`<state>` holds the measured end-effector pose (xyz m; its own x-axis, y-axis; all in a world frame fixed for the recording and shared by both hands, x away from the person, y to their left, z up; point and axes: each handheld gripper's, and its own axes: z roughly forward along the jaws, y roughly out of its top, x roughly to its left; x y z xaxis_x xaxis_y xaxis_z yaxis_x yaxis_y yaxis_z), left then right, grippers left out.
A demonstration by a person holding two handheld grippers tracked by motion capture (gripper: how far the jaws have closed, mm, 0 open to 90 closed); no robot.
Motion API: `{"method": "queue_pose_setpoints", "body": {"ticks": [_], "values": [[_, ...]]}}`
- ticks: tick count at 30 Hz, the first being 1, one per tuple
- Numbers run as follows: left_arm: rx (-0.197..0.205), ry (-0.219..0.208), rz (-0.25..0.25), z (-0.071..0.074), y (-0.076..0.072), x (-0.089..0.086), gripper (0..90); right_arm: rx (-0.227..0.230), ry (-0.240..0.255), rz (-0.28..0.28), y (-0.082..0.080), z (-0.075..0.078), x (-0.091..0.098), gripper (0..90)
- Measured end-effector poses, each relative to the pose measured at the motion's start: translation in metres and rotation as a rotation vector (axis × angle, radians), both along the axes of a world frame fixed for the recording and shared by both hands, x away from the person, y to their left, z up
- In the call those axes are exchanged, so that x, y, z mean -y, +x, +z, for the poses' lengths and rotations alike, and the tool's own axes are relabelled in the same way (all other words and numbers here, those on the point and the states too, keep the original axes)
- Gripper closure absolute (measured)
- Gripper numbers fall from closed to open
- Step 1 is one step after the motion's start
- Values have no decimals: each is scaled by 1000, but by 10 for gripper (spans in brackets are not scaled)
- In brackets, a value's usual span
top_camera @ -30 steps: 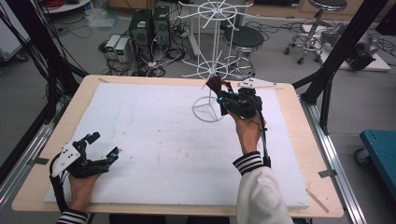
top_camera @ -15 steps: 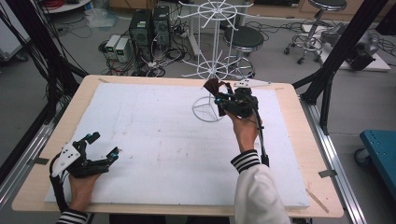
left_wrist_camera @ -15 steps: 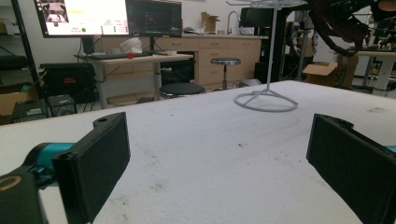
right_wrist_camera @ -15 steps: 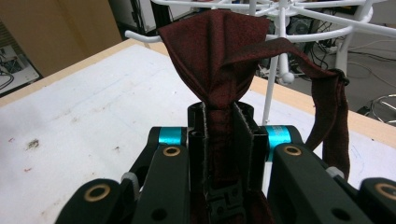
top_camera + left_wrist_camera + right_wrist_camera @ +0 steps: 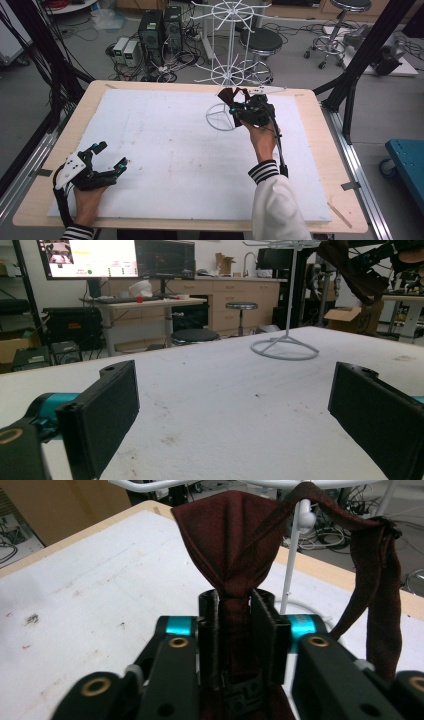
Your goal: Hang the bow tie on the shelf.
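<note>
Your right gripper (image 5: 239, 106) is up at the far side of the table, just beside the white wire rack (image 5: 226, 75), and its jaws are pinched on the knot of a dark red bow tie (image 5: 230, 540). In the right gripper view the black pads squeeze the fabric at its narrow middle, though the jaws have just been easing open a touch with the tie between them. One wing of the bow fans out above the pads, and its strap (image 5: 372, 565) loops over a white arm of the rack and hangs down on the right. In the high view the bow tie (image 5: 229, 95) sits above the rack's ring base (image 5: 220, 119).

Your left gripper (image 5: 102, 160) rests low at the near left corner of the white foam board (image 5: 165, 150), well apart from the rack. Its jaws stand wide apart with nothing between them, pointing across the board toward the ring base (image 5: 285, 347).
</note>
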<state>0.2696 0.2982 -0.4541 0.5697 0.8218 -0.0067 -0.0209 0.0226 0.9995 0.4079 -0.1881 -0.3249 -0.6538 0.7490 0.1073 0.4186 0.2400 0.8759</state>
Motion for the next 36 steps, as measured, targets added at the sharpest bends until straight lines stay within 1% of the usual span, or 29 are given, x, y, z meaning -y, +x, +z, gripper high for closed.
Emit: {"method": "queue_pose_setpoints", "body": {"ticks": [1,2,3,4,5,6,7,8,9,11,13,15,16,17,18,19,22,23,24,25,27,28,29,30,31,32,35,36], "values": [[0,1,0,0,0,0,66,0,0,0,0,0,0,725],[-1,0,0,0,0,0,66,10,8,8,0,-1,0,608],[-1,-1,1,0,0,0,65,10,8,8,0,-1,0,608],[-1,0,0,0,0,0,65,-4,20,12,1,-2,-1,379],[-1,0,0,0,0,0,65,-4,20,12,1,-2,-1,379],[-1,-1,1,0,0,0,66,-18,-12,-1,1,-4,-3,145],[-1,0,1,0,0,0,66,-18,-12,-1,1,-4,-3,145],[-1,0,1,0,0,0,66,-37,-46,1,-1,-6,-5,25],[-1,-1,1,0,0,0,66,-27,-55,-13,-3,-8,-6,6],[-1,0,1,0,0,0,66,-20,-47,-19,-5,-9,-5,6],[-1,1,1,0,0,0,65,-4,-4,-11,-10,-12,-2,6],[0,0,2,0,0,0,66,-5,31,-25,-15,-13,1,6],[0,0,3,0,0,0,65,-2,45,-21,-17,-14,3,7],[-1,0,3,0,0,0,66,-1,48,-18,-20,-14,5,7],[0,0,3,0,0,0,66,14,48,-19,-26,-15,10,7],[0,0,3,0,0,0,66,14,48,-19,-26,-15,10,7],[-1,1,3,0,0,0,66,55,63,-17,-38,-18,22,7],[0,1,4,0,0,0,66,91,77,-14,-49,-21,32,7],[0,0,3,0,0,0,66,91,77,-14,-49,-21,32,7],[0,1,3,0,0,0,66,99,85,-16,-55,-23,37,7],[0,2,2,0,0,1,65,144,96,-21,-67,-28,47,7],[0,2,2,0,0,1,66,136,82,-23,-73,-28,51,7],[0,1,2,0,0,0,66,141,65,-27,-77,-29,55,7],[1,2,3,0,0,0,66,180,87,-37,-85,-30,59,7],[0,1,2,0,0,0,65,225,106,-34,-91,-33,64,6],[0,2,2,0,0,1,66,231,110,-24,-96,-34,68,7],[0,2,4,0,0,0,65,268,98,-23,-109,-43,79,6],[0,2,4,0,0,0,66,277,103,-27,-116,-50,86,7]]}}
